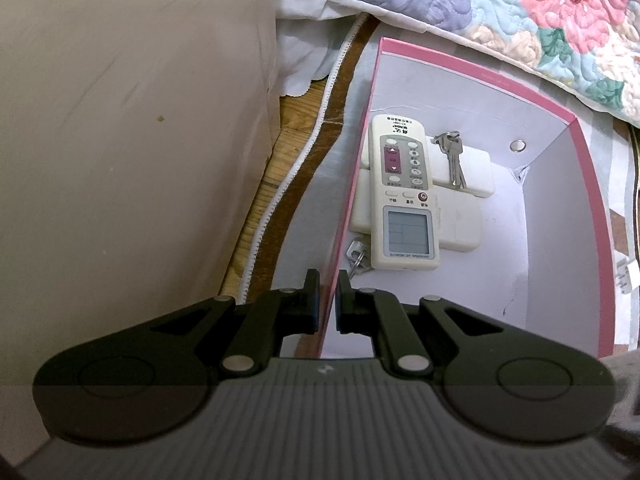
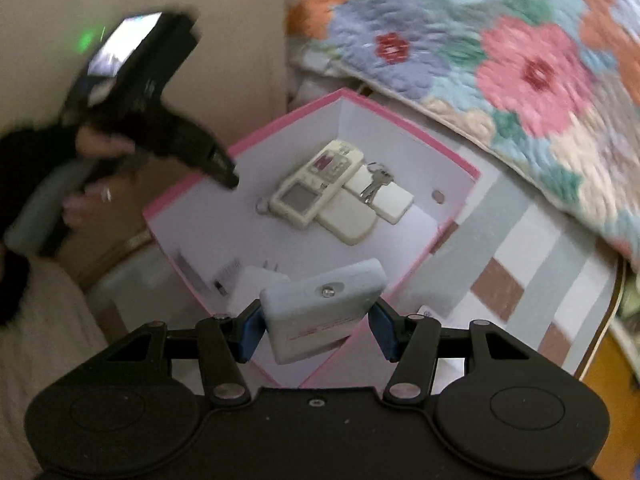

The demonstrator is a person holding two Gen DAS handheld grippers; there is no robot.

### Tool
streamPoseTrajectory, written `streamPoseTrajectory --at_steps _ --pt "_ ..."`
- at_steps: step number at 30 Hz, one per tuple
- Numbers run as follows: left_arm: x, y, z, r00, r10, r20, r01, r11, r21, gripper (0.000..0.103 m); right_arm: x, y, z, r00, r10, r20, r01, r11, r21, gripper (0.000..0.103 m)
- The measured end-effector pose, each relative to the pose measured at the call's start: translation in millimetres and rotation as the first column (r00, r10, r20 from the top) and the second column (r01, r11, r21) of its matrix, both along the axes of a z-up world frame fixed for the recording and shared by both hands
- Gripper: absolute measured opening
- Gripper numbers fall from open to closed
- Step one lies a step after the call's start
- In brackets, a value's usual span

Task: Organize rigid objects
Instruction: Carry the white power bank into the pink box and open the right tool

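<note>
**Ana:** Between the right gripper's blue pads sits a pale grey slab with a screw in its face, tilted, pinched on both sides and hanging over the near corner of the pink box.

**Ben:** And the left gripper?

**Ana:** Jaws pressed close on the box's left wall, the pink rim running straight up between the pads. From the right wrist view you can see a person's hand wrapped round its handle, ring on one finger, with the tip down at the box's far-left edge.

**Ben:** What's inside the box?

**Ana:** On the white floor, a cream air-conditioner remote lies face up, screen toward the left gripper. It rests across two flat white remotes, which poke out on either side. A bunch of silver keys lies on the farther white one, just beside the cream remote.

**Ben:** Anything closer in?

**Ana:** A small metal ring with a tag peeks out at the cream remote's near corner. In the right wrist view there's a white plug adapter with prongs just behind the held slab, blurred, so I can't tell more.

**Ben:** Surroundings?

**Ana:** The box stands on a striped cloth. A flowered quilt hangs over the far side, and a plain beige panel rises to the left.
</note>
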State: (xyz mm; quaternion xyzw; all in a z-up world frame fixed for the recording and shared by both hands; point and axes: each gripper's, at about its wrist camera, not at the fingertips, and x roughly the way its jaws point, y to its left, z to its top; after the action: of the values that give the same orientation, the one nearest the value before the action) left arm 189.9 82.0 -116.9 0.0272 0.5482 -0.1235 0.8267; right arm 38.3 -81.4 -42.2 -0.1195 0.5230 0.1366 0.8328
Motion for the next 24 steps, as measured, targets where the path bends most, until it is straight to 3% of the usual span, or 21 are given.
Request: streamPoseTrajectory --at_steps 7,15,24 --pt "-0.2 -0.6 0.8 1.0 0.0 0.0 0.0 1.0 0.002 0.007 12.2 19.9 -27.2 0.993 0.104 -0.06 -0.11 0.985 -0.129 0.061" --pt "0.0 -0.6 -0.7 1.0 0.003 -0.004 -0.003 1.0 0.006 0.007 32.0 29.0 -61.9 0.978 0.126 -0.167 -0.154 0.975 -0.163 0.061" --pt "0.3 -2.3 -2.7 1.0 0.001 -0.004 -0.001 1.0 0.013 0.007 84.0 19.5 -84.7 0.976 0.053 -0.213 -0.072 0.994 -0.082 0.061"
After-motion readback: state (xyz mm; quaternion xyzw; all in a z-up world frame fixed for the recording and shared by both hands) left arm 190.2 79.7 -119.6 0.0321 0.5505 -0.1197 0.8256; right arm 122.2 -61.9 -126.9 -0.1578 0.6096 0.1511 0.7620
